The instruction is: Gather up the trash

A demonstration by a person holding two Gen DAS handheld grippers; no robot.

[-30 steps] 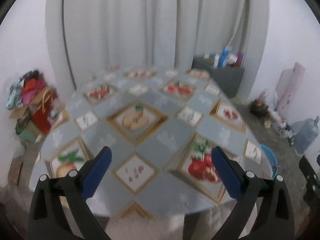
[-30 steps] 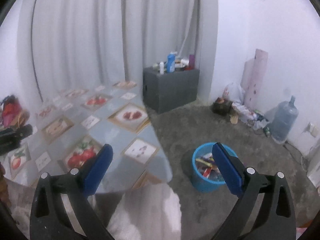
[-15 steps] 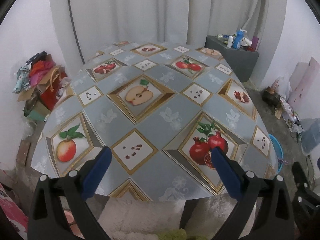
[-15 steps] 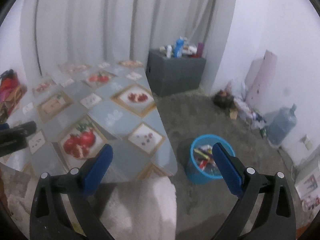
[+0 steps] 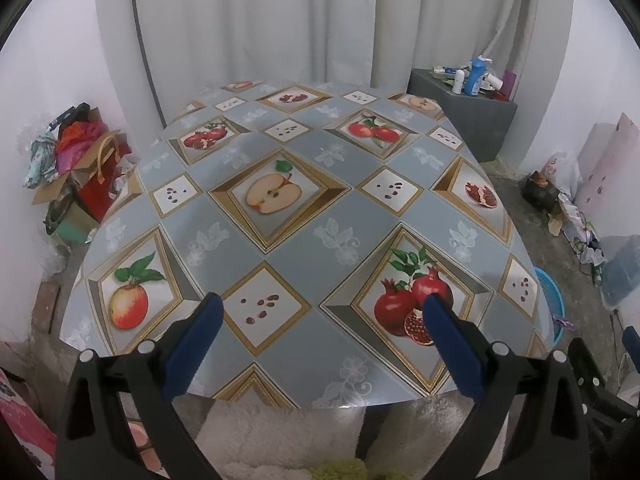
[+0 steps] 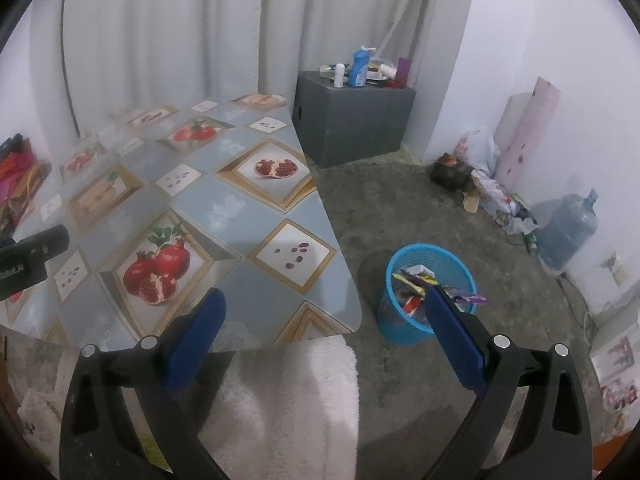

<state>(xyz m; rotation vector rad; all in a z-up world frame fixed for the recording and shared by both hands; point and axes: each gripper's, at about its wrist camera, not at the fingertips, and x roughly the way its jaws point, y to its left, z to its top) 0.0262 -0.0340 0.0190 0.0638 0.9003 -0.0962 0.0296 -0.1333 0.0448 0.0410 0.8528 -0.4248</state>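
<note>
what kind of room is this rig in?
Likely a lived-in home room, not a lab: a table under a fruit-print cloth, a blue bin of wrappers on bare concrete floor, a water jug and toiletries on a grey cabinet.

The only readable lettering is "Robot.AI" in white, its start cut off by the frame edge, on the black body of the left gripper (image 6: 28,258) showing at the left edge of the right wrist view, over the table.
</note>
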